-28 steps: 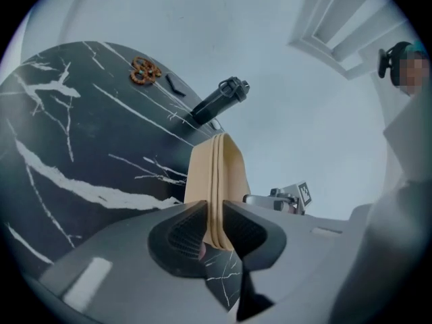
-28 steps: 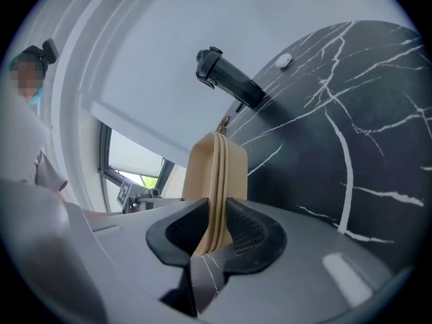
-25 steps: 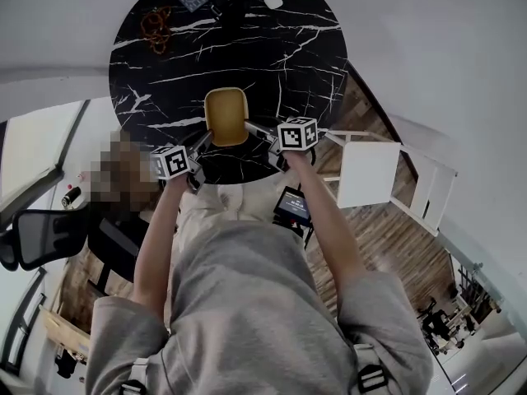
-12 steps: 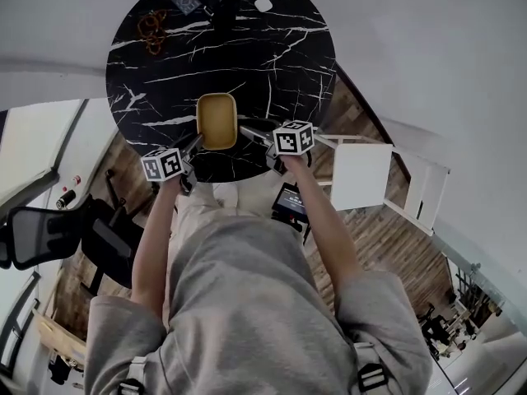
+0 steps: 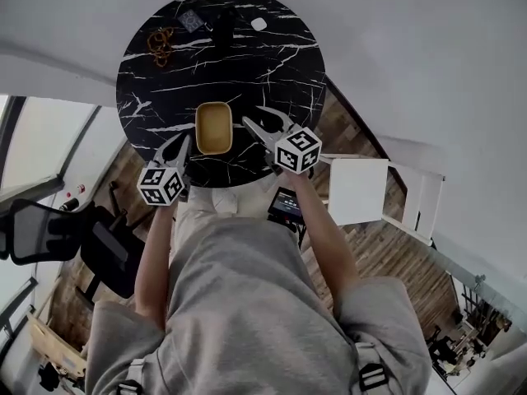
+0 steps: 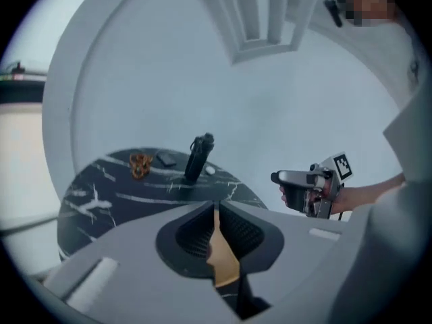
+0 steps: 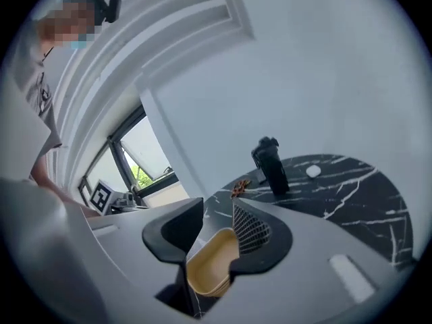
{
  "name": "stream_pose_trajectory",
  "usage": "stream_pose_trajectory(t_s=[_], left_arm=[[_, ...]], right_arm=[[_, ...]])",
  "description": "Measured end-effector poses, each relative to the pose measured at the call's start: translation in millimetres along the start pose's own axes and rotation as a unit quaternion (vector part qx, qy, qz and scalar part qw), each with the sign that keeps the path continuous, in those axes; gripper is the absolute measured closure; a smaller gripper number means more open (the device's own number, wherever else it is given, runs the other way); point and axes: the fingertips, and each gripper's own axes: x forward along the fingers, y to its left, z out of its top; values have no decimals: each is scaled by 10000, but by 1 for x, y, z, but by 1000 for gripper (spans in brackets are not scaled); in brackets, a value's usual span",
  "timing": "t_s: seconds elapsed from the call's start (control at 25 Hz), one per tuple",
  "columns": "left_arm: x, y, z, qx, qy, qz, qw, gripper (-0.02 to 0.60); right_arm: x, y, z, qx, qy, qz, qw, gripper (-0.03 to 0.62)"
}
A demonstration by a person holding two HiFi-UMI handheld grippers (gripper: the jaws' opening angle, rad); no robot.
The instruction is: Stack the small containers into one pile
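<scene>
So as far as I can tell this one's pretty much wrapped up. There's just one tan, rounded-rectangle plastic container [image 5: 214,127] sitting on the round black marble worktop with white veins [image 5: 272,64], toward the near edge. In the right gripper view its rim looks layered, like a couple of tubs nested together, so my guess is that's the finished pile. I don't see any other small container loose on the worktop.

Left tool [image 5: 177,146] hangs up off the worktop just left of the pile, not touching it. Its jaws have just been closing and are down to a thin slit. The only thing showing through is a sliver of the tan pile way below, so it's gripping nothing.

Right tool [image 5: 262,118] is on the other side, also up in the air and clear of the pile. Its jaws have just been opening wide, easing in a hair at the end, and they stand well apart. You can see the pile through the gap, but the pads aren't on it, so nothing's held.

The rest sits at the far side, well apart from the pile:
- a dark upright bottle [image 5: 222,30]
- an orange-brown knotted thing [image 5: 159,45]
- a small dark flat item [image 5: 191,19]
- a little white object [image 5: 258,24], too small to tell what it is

What's left? Probably nothing, unless that white bit belongs on the pile.
</scene>
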Motion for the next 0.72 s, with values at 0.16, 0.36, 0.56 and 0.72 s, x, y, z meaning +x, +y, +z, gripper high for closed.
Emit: stream_pose_trajectory(t_s=[0.16,0.36,0.56,0.72], left_arm=[[-34,-40,75,1133,-1153,90,9868,574],[-82,-89,144,2035,-2117,-41,9559,580],[-140,-124,161,2919,-2248,-62,9296,581],[-169,-114,138,2722,-2210,8,9365,581]], right_arm=[[-23,41,45,-892,-533,-253,9943,459],[-51,107,69,-1694,-798,-399,9815,465],[-84,169,75,-2421,-1074,-1270,9559,468],[-104,193,52,-2251,-1210,-1803,9498,470]])
